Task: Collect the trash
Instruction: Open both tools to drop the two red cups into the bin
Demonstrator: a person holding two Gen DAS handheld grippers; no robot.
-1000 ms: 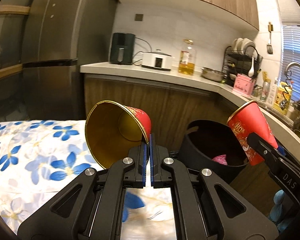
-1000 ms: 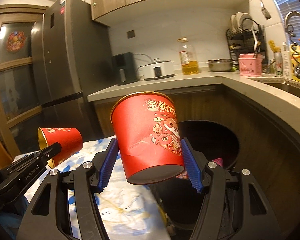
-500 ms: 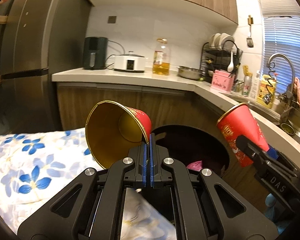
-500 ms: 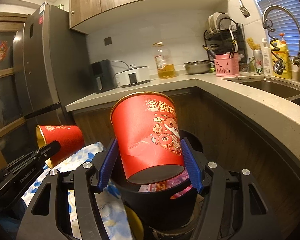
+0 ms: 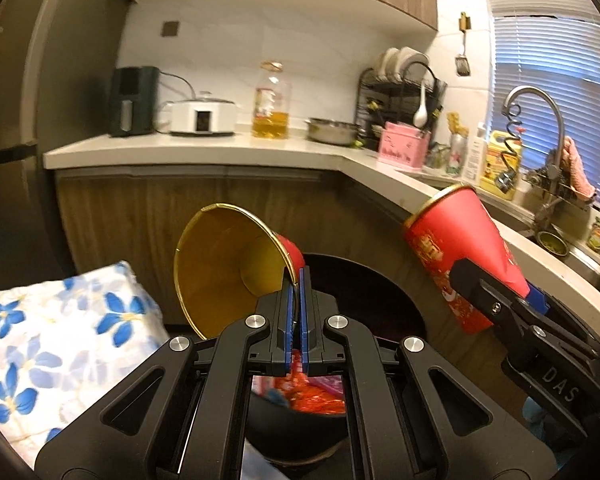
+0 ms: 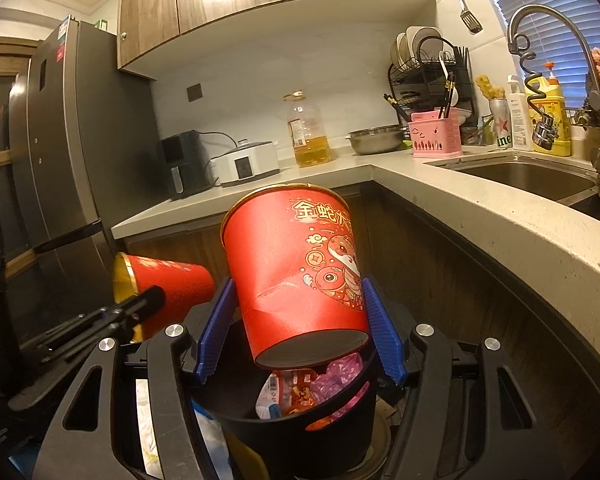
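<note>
My left gripper (image 5: 296, 280) is shut on the rim of a red paper cup with a gold inside (image 5: 228, 268), which lies on its side with its mouth toward the camera. The same cup (image 6: 168, 284) shows at the left of the right wrist view. My right gripper (image 6: 300, 320) is shut on a second red paper cup (image 6: 296, 264) printed with gold characters, held upright by its lower body. That cup (image 5: 460, 256) appears tilted at the right in the left wrist view. Both cups hang over a black trash bin (image 6: 300, 432) that holds red and pink wrappers.
A table with a blue-flowered cloth (image 5: 52, 344) ends just left of the bin. A wooden cabinet under a pale counter (image 6: 480, 208) curves round behind and to the right. The sink (image 6: 524, 176), a fridge (image 6: 72, 152) and kitchen appliances stand beyond.
Both grippers have carried their cups rightward, away from the flowered table and over the black bin. The bin's contents now show under the cups. Neither grip has changed.
</note>
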